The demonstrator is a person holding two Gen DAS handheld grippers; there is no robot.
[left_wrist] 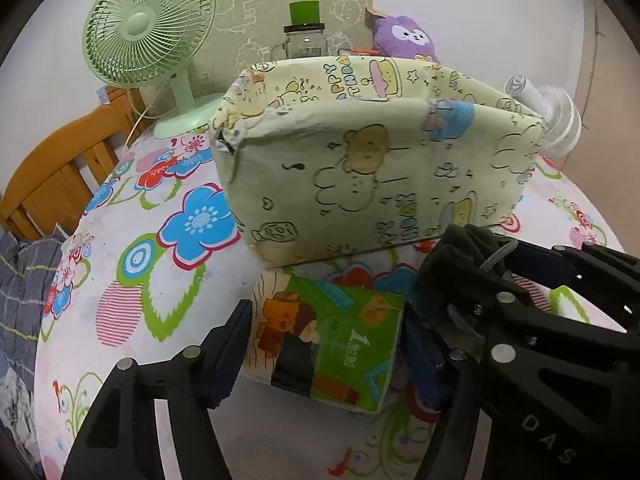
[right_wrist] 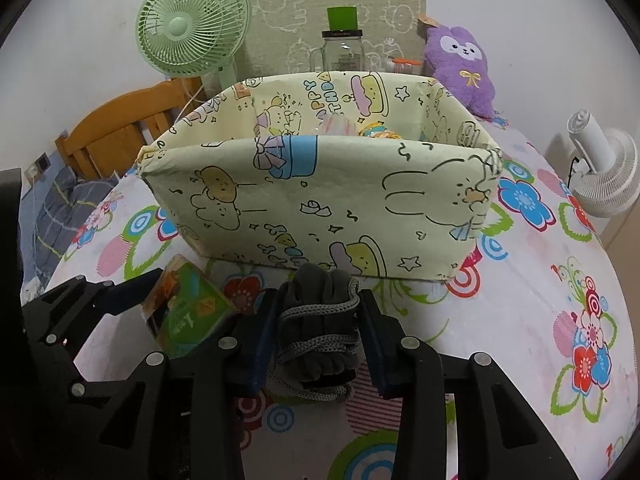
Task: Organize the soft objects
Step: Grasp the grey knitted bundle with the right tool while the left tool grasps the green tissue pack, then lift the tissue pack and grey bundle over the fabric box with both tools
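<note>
A pale green fabric bin [right_wrist: 320,200] printed with cartoon animals stands on the floral tablecloth [right_wrist: 560,280]; some small colourful items [right_wrist: 376,131] show inside it. My right gripper [right_wrist: 320,296] is shut on a dark grey fleece bundle [right_wrist: 320,320] wrapped in grey cord, just in front of the bin's near wall. To its left lies a green tissue pack [left_wrist: 328,344] with a cartoon print. My left gripper [left_wrist: 328,312] straddles the pack, both pads against its sides. From the left wrist, the bin [left_wrist: 360,168] rises behind the pack and the fleece bundle [left_wrist: 452,256] sits at the right.
Behind the bin stand a green desk fan [right_wrist: 188,28], a glass jar with a green lid [right_wrist: 342,48] and a purple plush toy [right_wrist: 460,64]. A white fan [right_wrist: 600,168] is at the right edge, and a wooden chair [right_wrist: 120,128] at the back left.
</note>
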